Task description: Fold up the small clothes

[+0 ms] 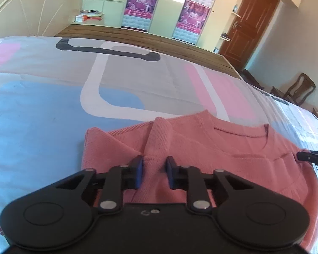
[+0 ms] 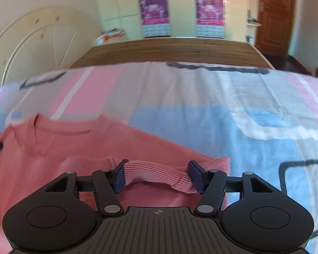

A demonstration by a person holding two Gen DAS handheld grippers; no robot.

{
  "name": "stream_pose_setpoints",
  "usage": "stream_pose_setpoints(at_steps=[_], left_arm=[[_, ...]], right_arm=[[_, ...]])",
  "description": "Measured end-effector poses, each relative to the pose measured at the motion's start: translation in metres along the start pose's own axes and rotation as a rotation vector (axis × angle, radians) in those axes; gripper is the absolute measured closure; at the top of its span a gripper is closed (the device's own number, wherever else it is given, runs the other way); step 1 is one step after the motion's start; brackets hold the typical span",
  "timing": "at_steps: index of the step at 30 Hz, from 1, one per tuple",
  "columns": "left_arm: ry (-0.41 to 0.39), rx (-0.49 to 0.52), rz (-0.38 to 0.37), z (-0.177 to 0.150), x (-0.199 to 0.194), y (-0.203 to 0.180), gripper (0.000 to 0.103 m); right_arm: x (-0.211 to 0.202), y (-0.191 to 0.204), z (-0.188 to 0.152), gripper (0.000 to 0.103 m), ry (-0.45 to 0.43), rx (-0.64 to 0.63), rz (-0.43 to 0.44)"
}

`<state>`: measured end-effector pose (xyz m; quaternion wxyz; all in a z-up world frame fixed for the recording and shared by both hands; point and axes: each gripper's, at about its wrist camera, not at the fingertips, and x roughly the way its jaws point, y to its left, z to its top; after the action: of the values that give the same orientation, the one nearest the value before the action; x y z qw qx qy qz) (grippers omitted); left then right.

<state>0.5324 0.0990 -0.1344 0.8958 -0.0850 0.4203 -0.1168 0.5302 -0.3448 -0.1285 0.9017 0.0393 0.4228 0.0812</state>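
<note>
On the bed [image 1: 53, 110], near its front edge, lies the pink sweater [image 1: 212, 148] — both sleeves seem already folded inward, the body fold is left. The left claw [image 1: 152, 172] stands slightly apart around a sleeve ridge; grasp unclear. The right claw [image 2: 156, 176] stands released around the ribbed cuff [image 2: 159, 172] — soft knit.

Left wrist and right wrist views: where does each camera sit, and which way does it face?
Left wrist: on the left gripper, facing down over the pink sweater's sleeve; own fingers show.
Right wrist: on the right gripper, facing the ribbed cuff; own fingers show.
Shared: sweater, patterned bedsheet, wardrobe posters.
</note>
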Motion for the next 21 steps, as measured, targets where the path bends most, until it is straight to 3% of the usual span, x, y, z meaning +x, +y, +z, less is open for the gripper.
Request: stream_pose_setpoints(at_steps=[3, 6, 9, 12, 14, 15, 17, 19, 21], left_arm=[[0.003, 0.005, -0.016, 0.001, -0.002, 0.000, 0.086], [0.002, 0.011, -0.037, 0.001, -0.006, 0.001, 0.088], [0.002, -0.008, -0.061, 0.002, -0.007, 0.000, 0.088], [0.007, 0.009, -0.087, 0.003, -0.009, -0.007, 0.088], [0.017, 0.032, -0.085, 0.003, -0.007, -0.010, 0.086], [0.021, 0.033, -0.082, 0.003, -0.005, -0.009, 0.086], [0.035, 0.009, -0.079, 0.004, 0.000, -0.006, 0.086], [0.046, -0.023, -0.078, 0.002, 0.006, -0.001, 0.086], [0.035, -0.029, -0.073, 0.001, 0.007, -0.001, 0.087]], right_arm=[[-0.007, 0.001, -0.002, 0.047, 0.001, -0.060, 0.043], [-0.016, -0.016, -0.002, 0.043, -0.032, 0.006, 0.091], [-0.012, -0.021, -0.001, 0.041, -0.008, 0.019, 0.122], [-0.010, -0.016, -0.001, 0.027, -0.017, -0.013, 0.142], [-0.015, -0.017, 0.001, 0.011, -0.048, 0.019, 0.193], [-0.015, -0.019, 0.003, 0.009, -0.057, 0.037, 0.217], [-0.013, -0.021, 0.007, 0.010, -0.049, 0.049, 0.241], [-0.005, -0.017, 0.009, 0.011, -0.020, 0.005, 0.192], [0.006, -0.011, 0.008, 0.036, 0.015, -0.045, 0.151]])
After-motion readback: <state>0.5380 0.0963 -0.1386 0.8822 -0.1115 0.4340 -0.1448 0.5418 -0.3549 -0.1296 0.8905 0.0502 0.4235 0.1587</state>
